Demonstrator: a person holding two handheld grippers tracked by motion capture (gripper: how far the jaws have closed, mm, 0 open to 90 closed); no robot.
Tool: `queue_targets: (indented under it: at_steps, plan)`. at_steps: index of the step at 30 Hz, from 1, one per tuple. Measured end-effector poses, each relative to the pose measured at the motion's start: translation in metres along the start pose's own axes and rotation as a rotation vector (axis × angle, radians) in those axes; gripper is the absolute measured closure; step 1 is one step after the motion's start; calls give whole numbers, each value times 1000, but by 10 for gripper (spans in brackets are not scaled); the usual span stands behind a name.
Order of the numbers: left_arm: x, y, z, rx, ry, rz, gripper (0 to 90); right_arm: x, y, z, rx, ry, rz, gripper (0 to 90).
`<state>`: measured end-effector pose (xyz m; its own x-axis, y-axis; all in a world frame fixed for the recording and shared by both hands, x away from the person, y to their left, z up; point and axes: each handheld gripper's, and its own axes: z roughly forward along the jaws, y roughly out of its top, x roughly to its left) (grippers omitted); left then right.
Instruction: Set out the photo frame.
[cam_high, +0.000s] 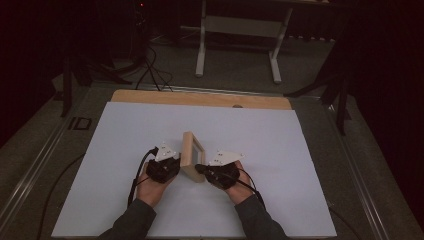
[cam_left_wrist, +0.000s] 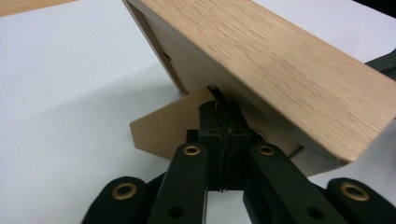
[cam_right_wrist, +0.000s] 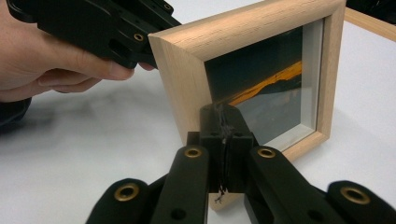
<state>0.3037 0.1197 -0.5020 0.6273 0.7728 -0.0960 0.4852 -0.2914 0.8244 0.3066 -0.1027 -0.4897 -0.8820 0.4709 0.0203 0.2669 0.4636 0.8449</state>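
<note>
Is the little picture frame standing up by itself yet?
Nearly. The light wooden picture frame stands upright on the white table, its brown cardboard back stand folded out. Both shut grippers, left gripper and right gripper, sit against it. Letting go remains.

Pale matt wooden picture frame (cam_right_wrist: 261, 28) with glossy glass; smooth white tabletop (cam_high: 125, 150).

A white table (cam_high: 125, 150) bears a wooden picture frame (cam_high: 191, 155) standing upright
</note>
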Motion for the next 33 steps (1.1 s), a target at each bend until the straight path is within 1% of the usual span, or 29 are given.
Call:
queue_targets:
  at_steps: [5, 8, 10, 13, 18, 20, 22, 28, 33]
  plan:
    - [5, 0, -4, -14, -1, -11, 783, -1, 0, 0, 1, -10, 1, 807]
    - [9, 1, -8, -24, 5, -31, 753, -3, -1, -1, 1, -16, 6, 758]
    - [11, 1, -10, -28, 11, -42, 718, -3, -1, -1, 2, -24, 4, 728]
    - [16, 2, -14, -39, 21, -69, 659, -5, 0, -2, -2, -30, 7, 671]
    - [22, 4, -22, -59, 26, -106, 613, -9, -1, -4, -7, -47, 25, 590]
    - [23, 5, -25, -61, 26, -116, 593, -10, -1, -5, -6, -53, 31, 576]
    - [22, 7, -28, -64, 26, -116, 581, -12, -1, -6, -8, -61, 41, 569]
    - [20, 13, -36, -93, 12, -119, 542, -15, -1, -9, -15, -70, 51, 561]
    - [19, 17, -44, -113, 16, -133, 514, -17, -1, -10, -14, -76, 54, 555]
